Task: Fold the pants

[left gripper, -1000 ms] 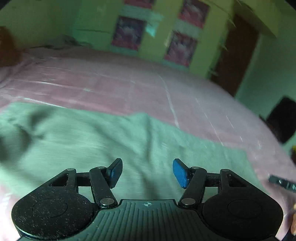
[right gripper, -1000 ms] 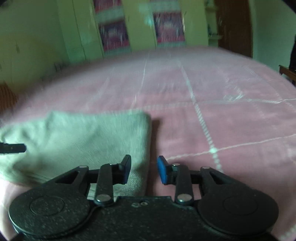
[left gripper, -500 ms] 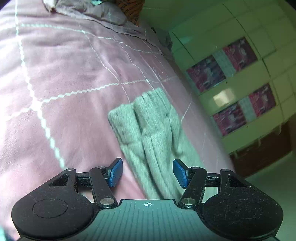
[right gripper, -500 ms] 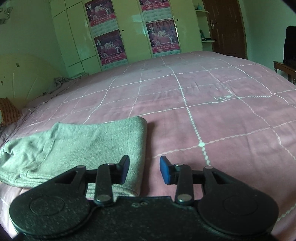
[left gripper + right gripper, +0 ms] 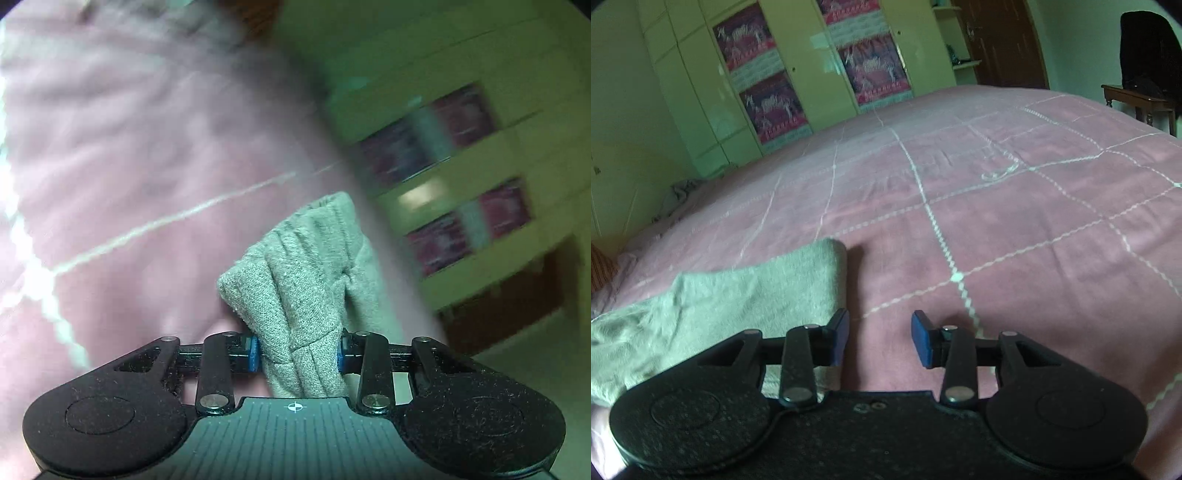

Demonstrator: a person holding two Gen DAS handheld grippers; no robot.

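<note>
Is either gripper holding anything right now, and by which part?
The left gripper is closing on a bunched end of the grey-green pants. The right gripper is open over the bedspread, holding nothing.

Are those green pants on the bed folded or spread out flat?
Folded: the pants lie doubled on the pink bedspread with a rounded fold edge; layered cloth sits bunched in the closing left gripper.

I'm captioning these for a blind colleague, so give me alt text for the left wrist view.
The left gripper is closing its blue pads on a bunched end of the grey-green pants, which lie between the jaws on a pink bedspread with white stitched lines. Blurred green cupboards with posters stand behind.
</note>
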